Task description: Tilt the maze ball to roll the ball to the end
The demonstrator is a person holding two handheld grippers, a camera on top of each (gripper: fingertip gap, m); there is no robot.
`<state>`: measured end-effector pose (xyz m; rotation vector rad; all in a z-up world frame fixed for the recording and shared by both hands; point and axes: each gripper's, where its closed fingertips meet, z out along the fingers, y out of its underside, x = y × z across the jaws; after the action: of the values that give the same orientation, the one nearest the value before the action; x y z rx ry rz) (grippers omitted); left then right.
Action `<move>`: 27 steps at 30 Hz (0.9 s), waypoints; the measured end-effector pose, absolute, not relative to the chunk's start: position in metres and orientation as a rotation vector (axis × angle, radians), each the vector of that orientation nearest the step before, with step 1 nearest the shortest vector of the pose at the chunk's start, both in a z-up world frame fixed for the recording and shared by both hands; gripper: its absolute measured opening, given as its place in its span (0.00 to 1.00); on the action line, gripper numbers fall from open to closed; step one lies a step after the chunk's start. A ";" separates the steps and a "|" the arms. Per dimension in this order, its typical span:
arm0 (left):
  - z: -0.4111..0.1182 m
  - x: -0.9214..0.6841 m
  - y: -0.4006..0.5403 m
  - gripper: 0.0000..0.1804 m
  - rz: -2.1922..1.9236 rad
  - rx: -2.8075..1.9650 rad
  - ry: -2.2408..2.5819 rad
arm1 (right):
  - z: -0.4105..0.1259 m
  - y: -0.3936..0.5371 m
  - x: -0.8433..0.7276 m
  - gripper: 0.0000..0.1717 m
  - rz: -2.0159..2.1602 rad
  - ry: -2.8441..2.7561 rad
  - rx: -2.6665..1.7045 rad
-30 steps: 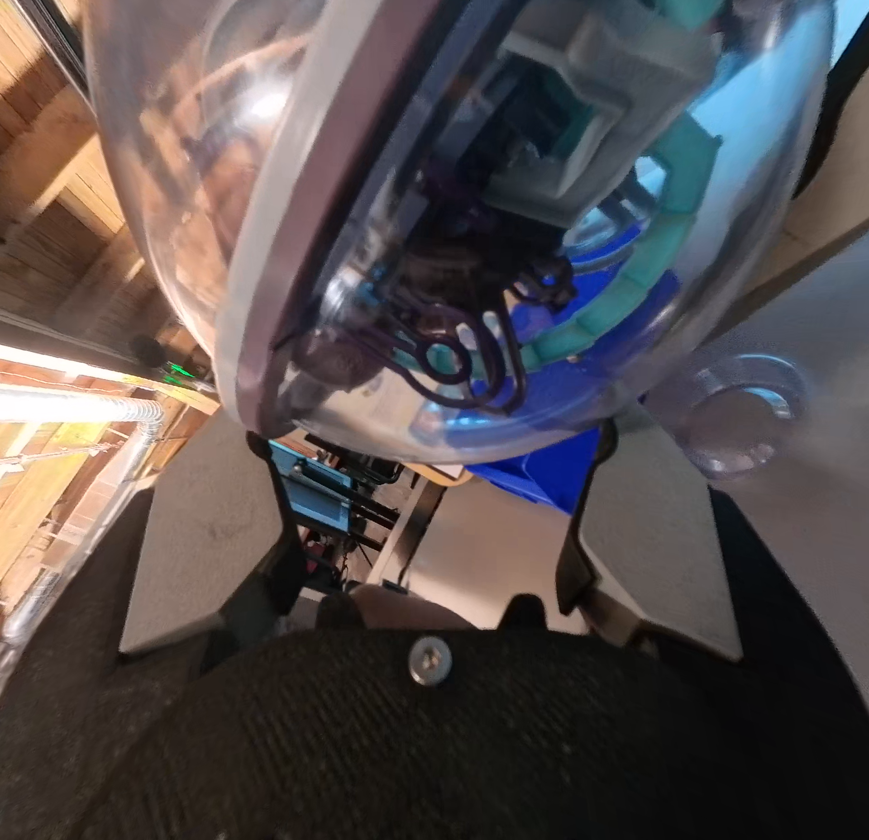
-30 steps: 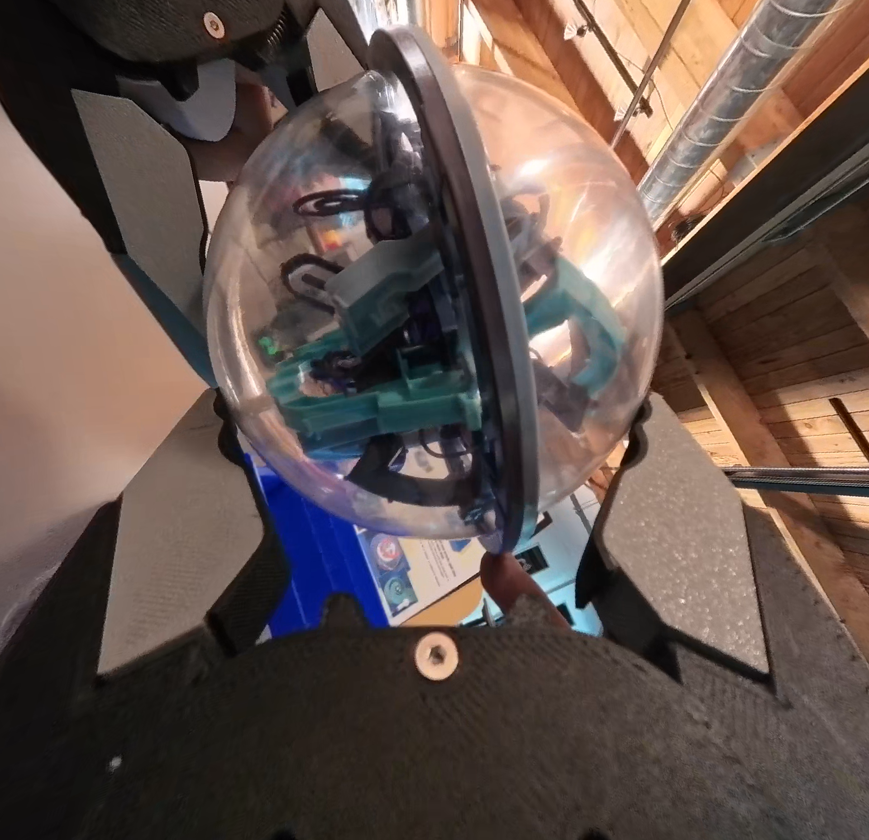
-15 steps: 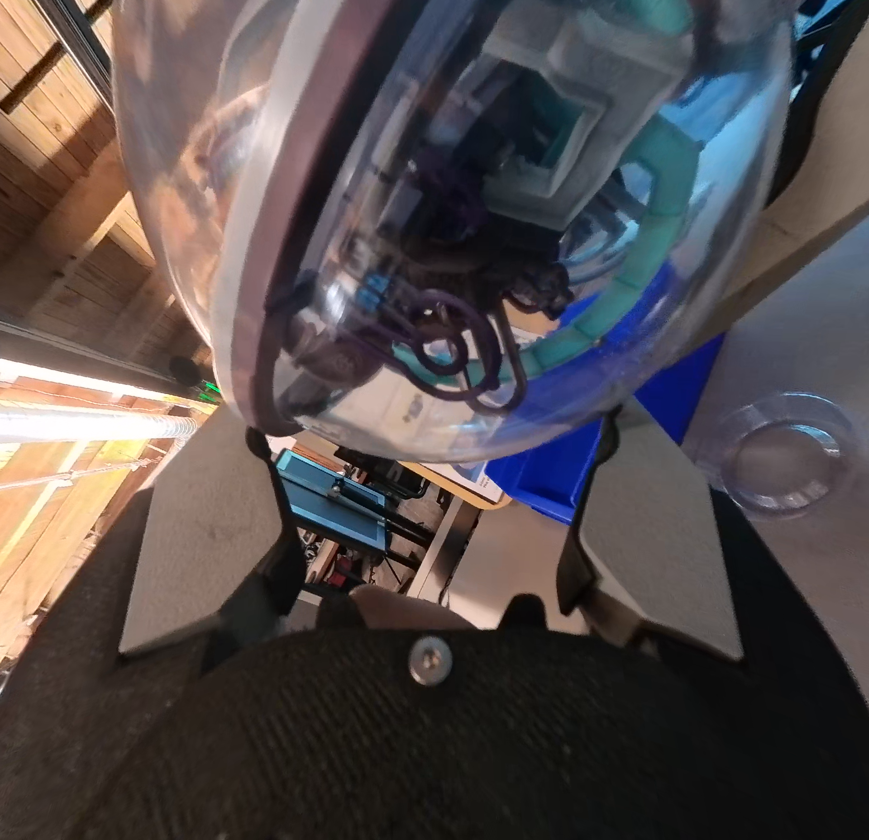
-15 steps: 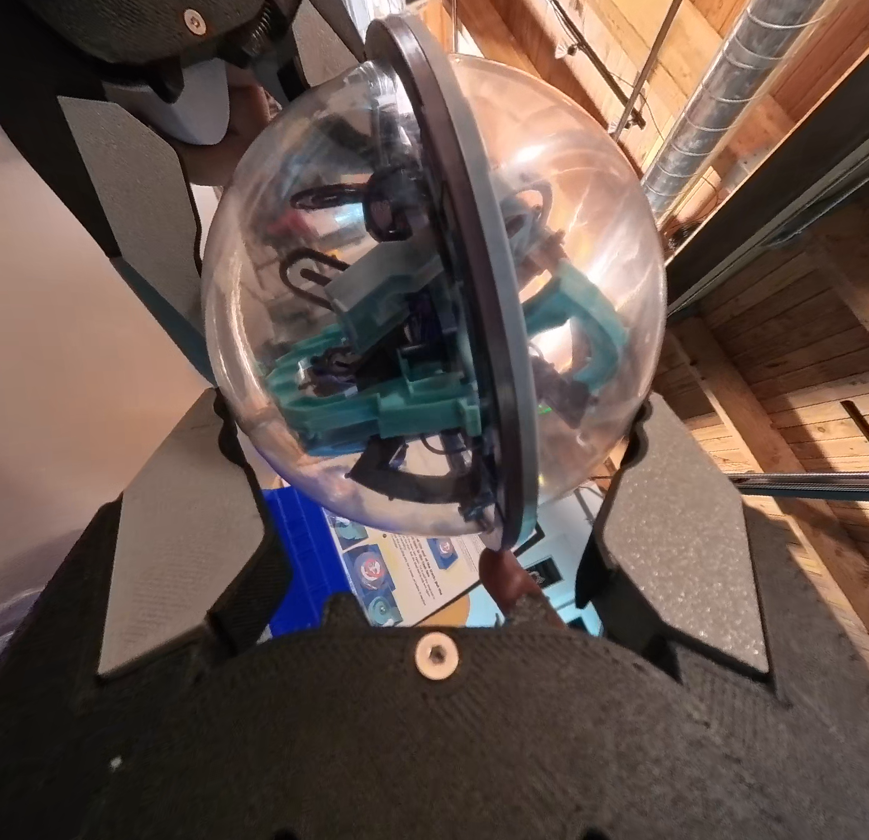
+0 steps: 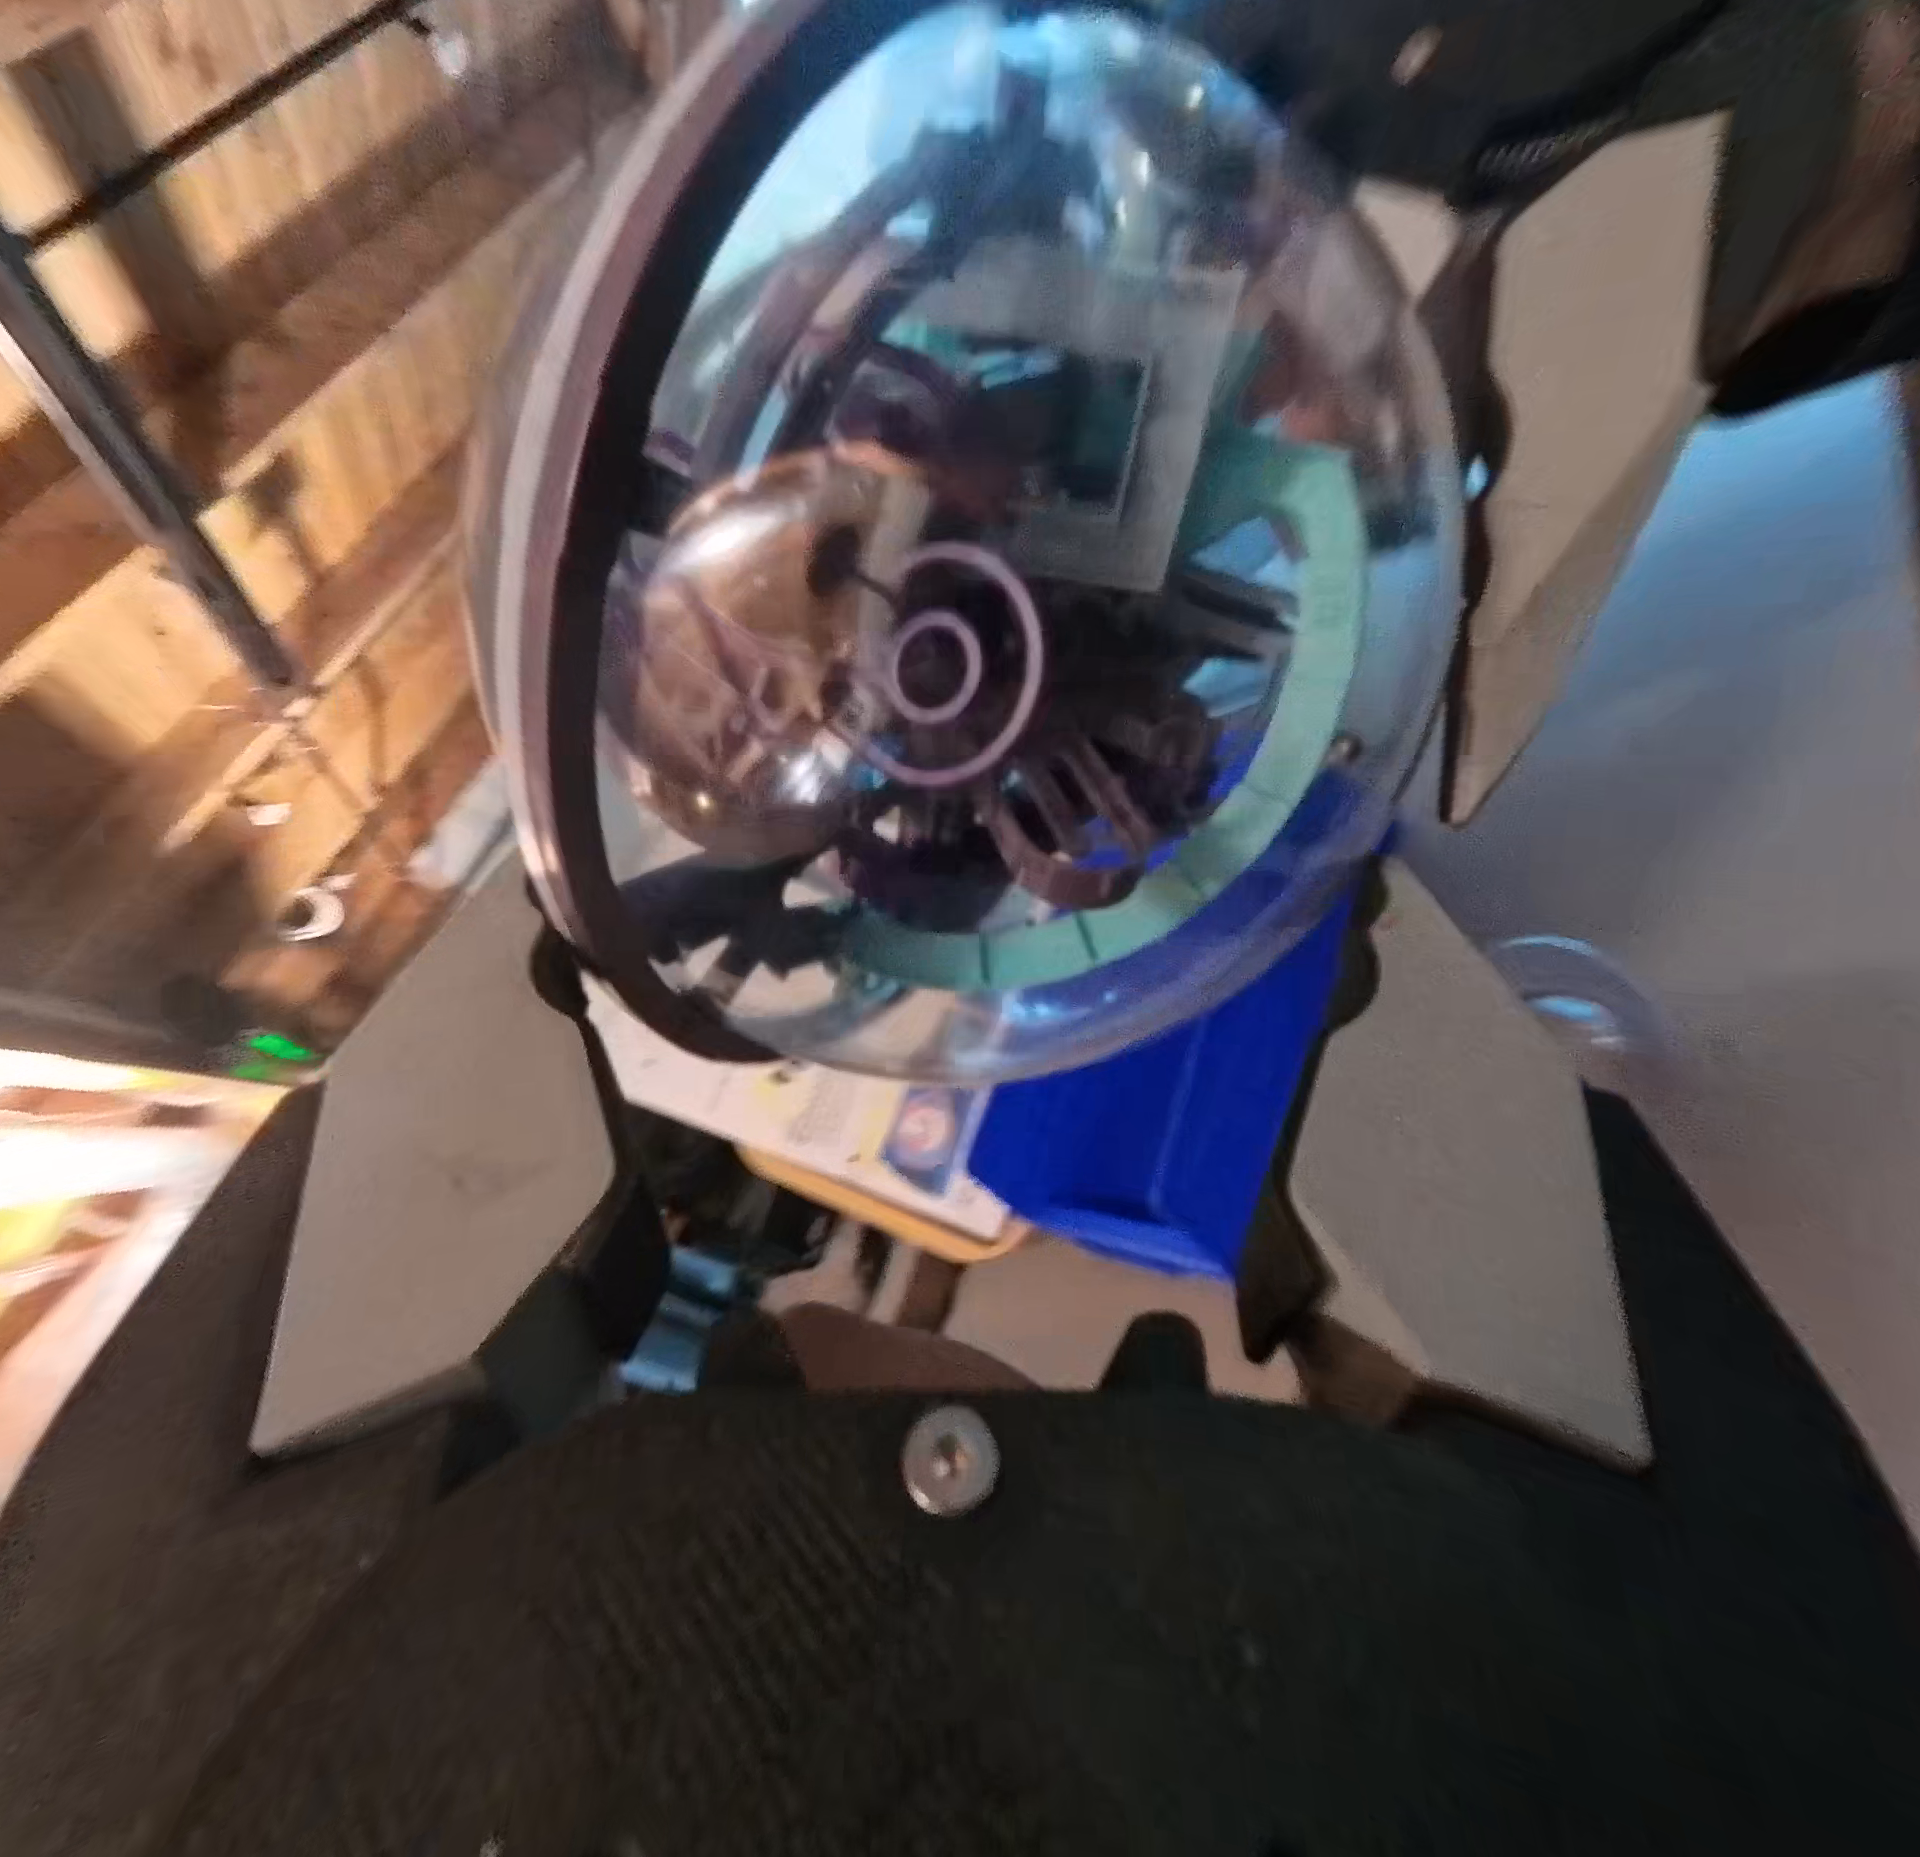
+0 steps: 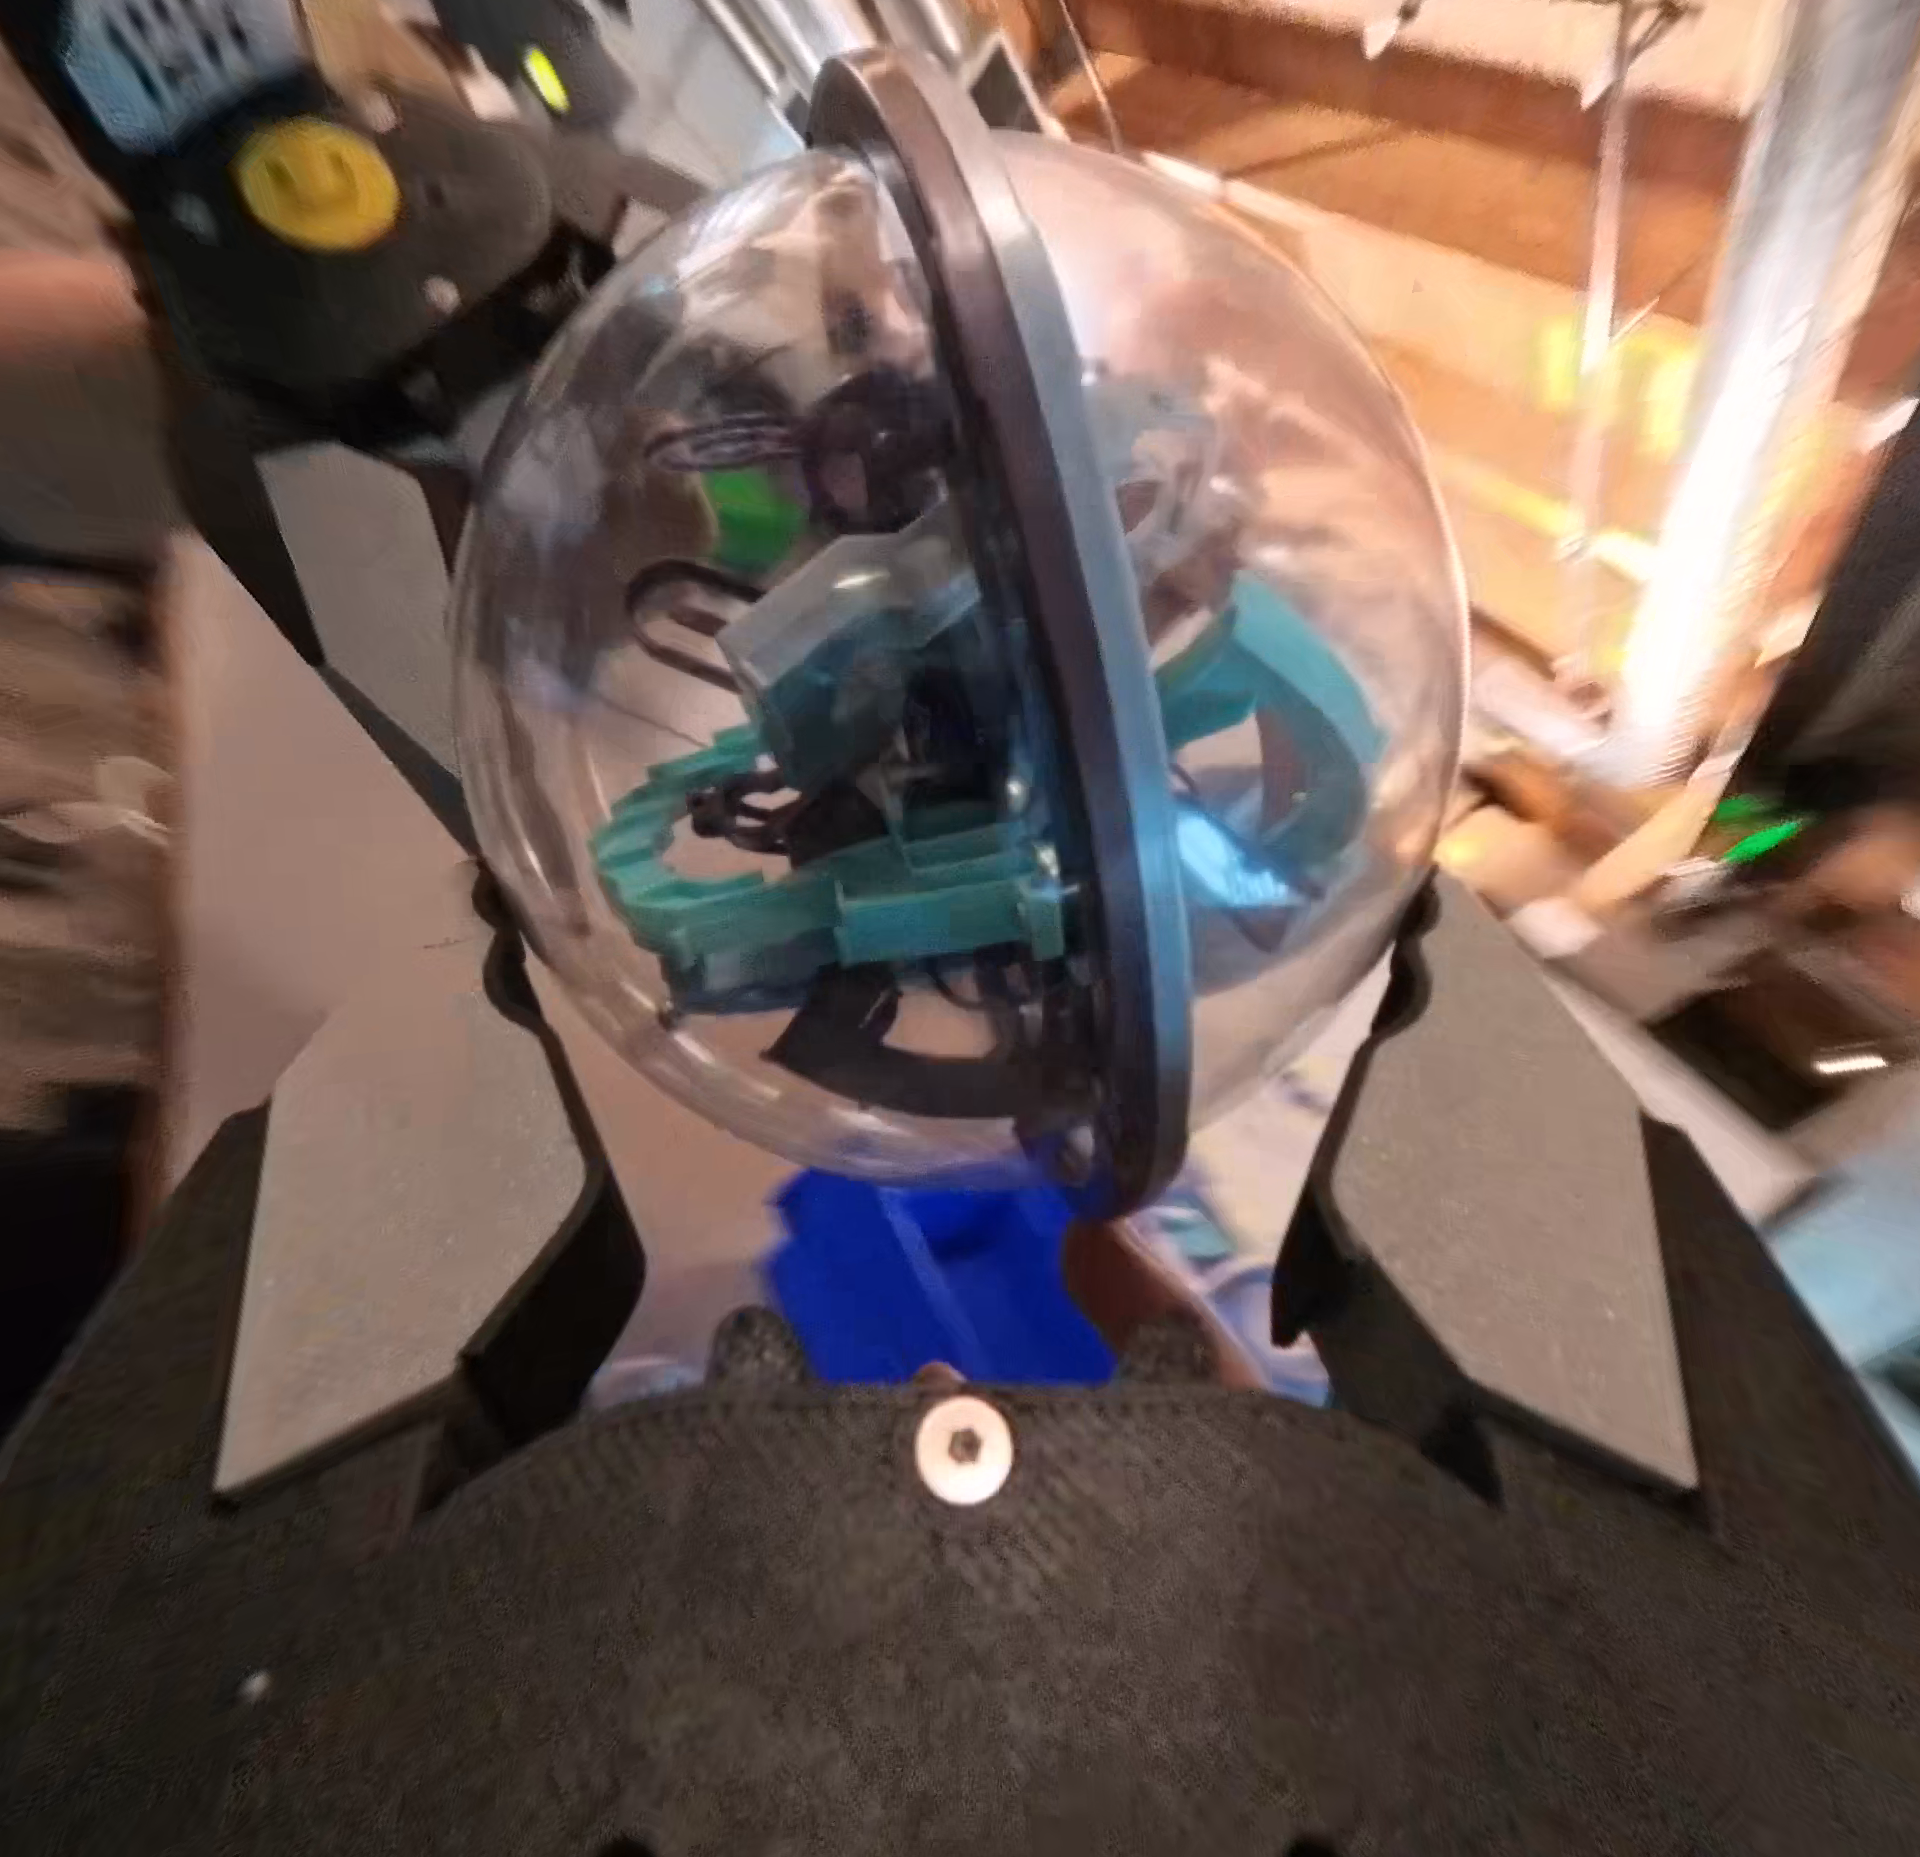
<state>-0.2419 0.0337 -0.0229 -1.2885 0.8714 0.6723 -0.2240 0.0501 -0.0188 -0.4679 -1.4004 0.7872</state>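
A clear maze ball [image 6: 956, 664] with teal tracks and a dark rim band hangs in the air, clamped between 2 hand-held grippers. The right gripper [image 6: 956, 934] presses both fingertips against its lower sides; the left gripper [image 5: 956, 934] grips it likewise from the opposite side. Below sits a blue bin [image 5: 1143, 1163], with a clear round dish [image 5: 1569, 997] on the grey table [image 5: 1766, 768].

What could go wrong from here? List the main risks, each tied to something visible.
1. The maze ball is a smooth clear sphere held only at the fingertips of the right gripper and left gripper; it may slip.
2. Both views are motion-blurred, so a fast tilt could throw the small steel ball off the teal track.
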 end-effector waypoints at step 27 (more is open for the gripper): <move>-0.181 -0.281 0.123 0.82 -0.336 -2.065 0.463 | -0.201 0.119 -0.268 0.92 1.821 -1.578 -1.763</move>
<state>-0.2807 0.1230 -0.1812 -2.0650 0.4633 -0.3356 -0.2683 0.1193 -0.2012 -1.7627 -1.5778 1.8206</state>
